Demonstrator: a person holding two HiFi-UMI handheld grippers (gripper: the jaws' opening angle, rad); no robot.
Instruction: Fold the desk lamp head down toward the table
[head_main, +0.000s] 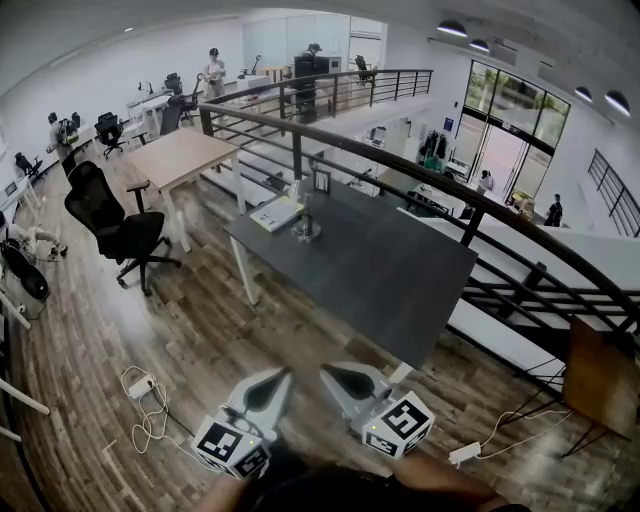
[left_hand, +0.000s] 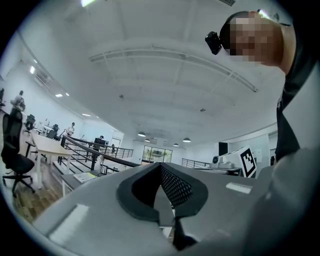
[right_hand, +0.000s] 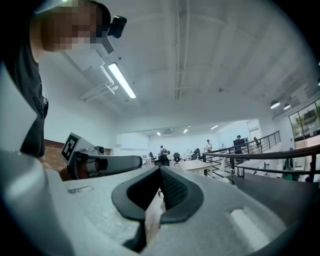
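Observation:
The desk lamp (head_main: 303, 224) stands upright on a round base at the far left end of the dark table (head_main: 380, 280), next to a flat notebook (head_main: 275, 213). Both grippers hang low, close to the person's body and well short of the table's near edge. My left gripper (head_main: 282, 376) and right gripper (head_main: 329, 373) sit side by side, pointing toward the table. In the left gripper view the left gripper (left_hand: 161, 168) has its jaws together with nothing between them. The right gripper (right_hand: 160, 170) in its own view is likewise shut and empty.
A black office chair (head_main: 115, 225) and a wooden table (head_main: 180, 155) stand left of the dark table. A dark railing (head_main: 400, 165) runs behind it. A white cable and power strip (head_main: 145, 400) lie on the wood floor near my left. A wooden chair (head_main: 600, 380) is at right.

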